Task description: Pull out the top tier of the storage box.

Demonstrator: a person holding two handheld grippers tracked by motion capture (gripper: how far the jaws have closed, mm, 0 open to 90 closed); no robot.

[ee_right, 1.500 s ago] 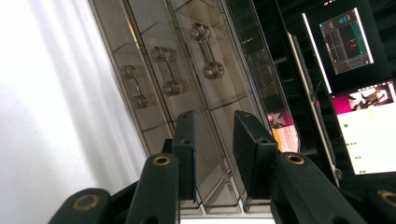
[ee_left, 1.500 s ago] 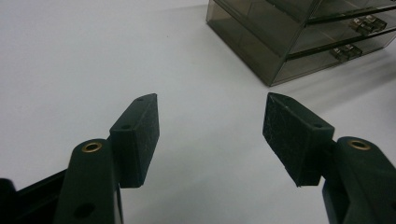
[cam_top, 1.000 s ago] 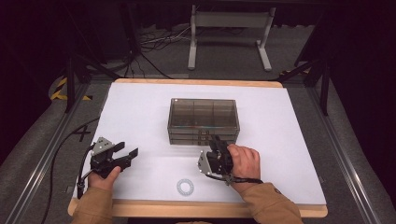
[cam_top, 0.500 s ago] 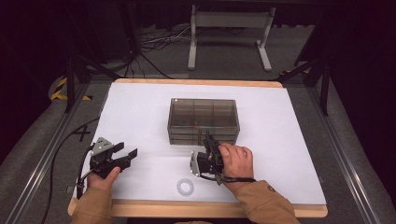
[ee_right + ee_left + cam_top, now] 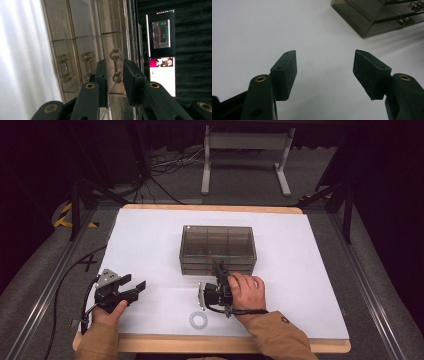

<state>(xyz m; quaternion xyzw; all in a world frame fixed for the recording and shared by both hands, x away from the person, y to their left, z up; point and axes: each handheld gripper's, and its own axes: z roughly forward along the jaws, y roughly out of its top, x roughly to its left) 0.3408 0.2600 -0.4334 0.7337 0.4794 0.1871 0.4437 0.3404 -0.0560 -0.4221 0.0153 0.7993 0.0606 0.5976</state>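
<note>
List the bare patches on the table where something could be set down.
Bare white table left of the drawer box, and right of it to the edge. Crowded: the near strip, where the right gripper meets the box front, with the ring behind.

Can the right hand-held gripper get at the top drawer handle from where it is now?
Probably yes. The right hand-held gripper is lined up on the top drawer handle, jaws just been closing with a gap either side of it, nothing between them and the drawer unit.
</note>
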